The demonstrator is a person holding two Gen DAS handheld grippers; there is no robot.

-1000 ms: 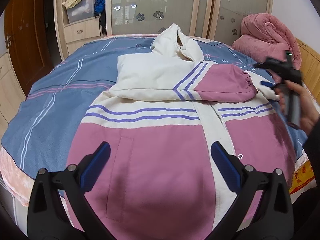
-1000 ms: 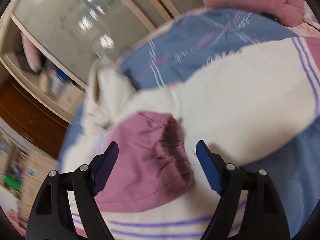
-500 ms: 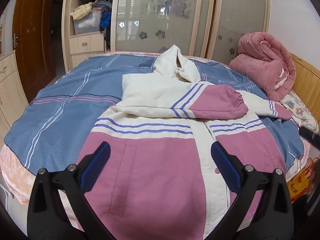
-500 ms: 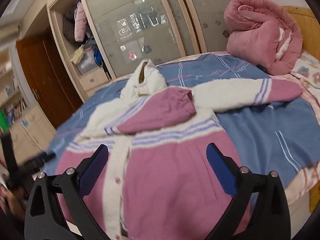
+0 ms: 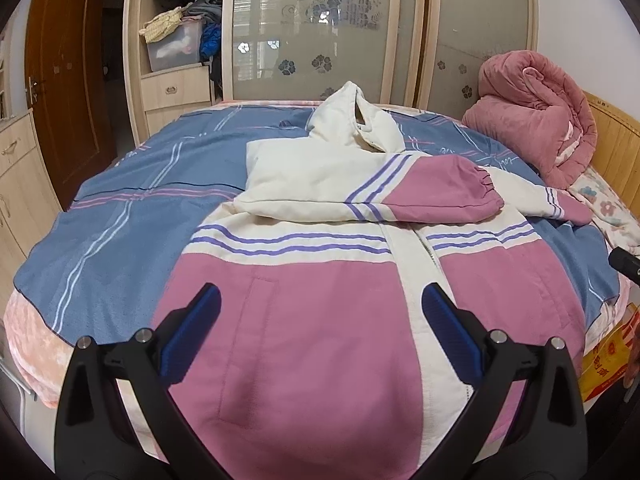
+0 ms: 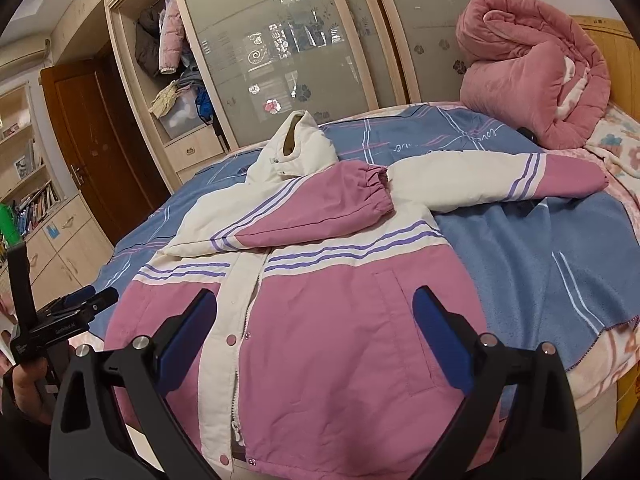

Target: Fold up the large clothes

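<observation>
Pink-and-white padded zip jacket (image 5: 320, 300) is lying face-up on the blue striped bedspread (image 5: 120, 208), one sleeve folded across. Left tool (image 5: 320, 324) and right tool (image 6: 316, 324) are hovering wide open, empty. Soft, bulky; probably best gripped at the outstretched cuff (image 6: 576, 180).

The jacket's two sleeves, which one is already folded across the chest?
The sleeve on the person's left is folded, its pink cuff lying across the white chest panel below the hood. The other sleeve stretches out sideways over the blue bedspread.
</observation>
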